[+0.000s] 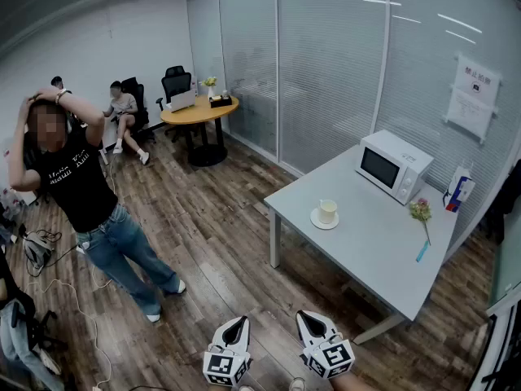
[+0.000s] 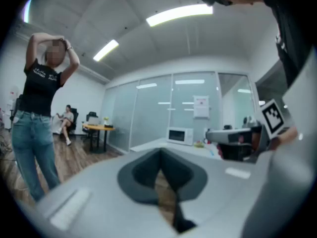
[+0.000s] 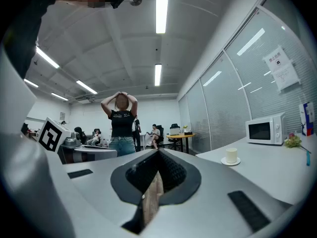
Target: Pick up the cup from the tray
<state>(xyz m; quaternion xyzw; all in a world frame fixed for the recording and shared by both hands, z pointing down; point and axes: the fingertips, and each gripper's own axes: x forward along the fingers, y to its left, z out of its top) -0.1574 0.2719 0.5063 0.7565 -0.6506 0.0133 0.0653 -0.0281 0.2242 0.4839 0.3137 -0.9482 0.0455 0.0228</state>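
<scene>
A cream cup (image 1: 328, 210) stands upright on a small white saucer (image 1: 316, 220) near the left end of a grey table (image 1: 366, 251). In the right gripper view the cup (image 3: 231, 155) shows far off at the right, on the table. Both grippers hang low at the bottom of the head view, well short of the table and over the wood floor. The left gripper (image 1: 242, 321) (image 2: 161, 150) is shut, with nothing between its jaws. Beside it the right gripper (image 1: 304, 315) (image 3: 158, 151) also has its jaw tips together and holds nothing.
A white microwave (image 1: 393, 166) stands at the table's back, with a flower (image 1: 421, 212), a blue pen (image 1: 422, 252) and a carton (image 1: 458, 191) to its right. A person (image 1: 81, 194) stands on the floor at the left. A round table (image 1: 199, 111) and office chairs are far behind.
</scene>
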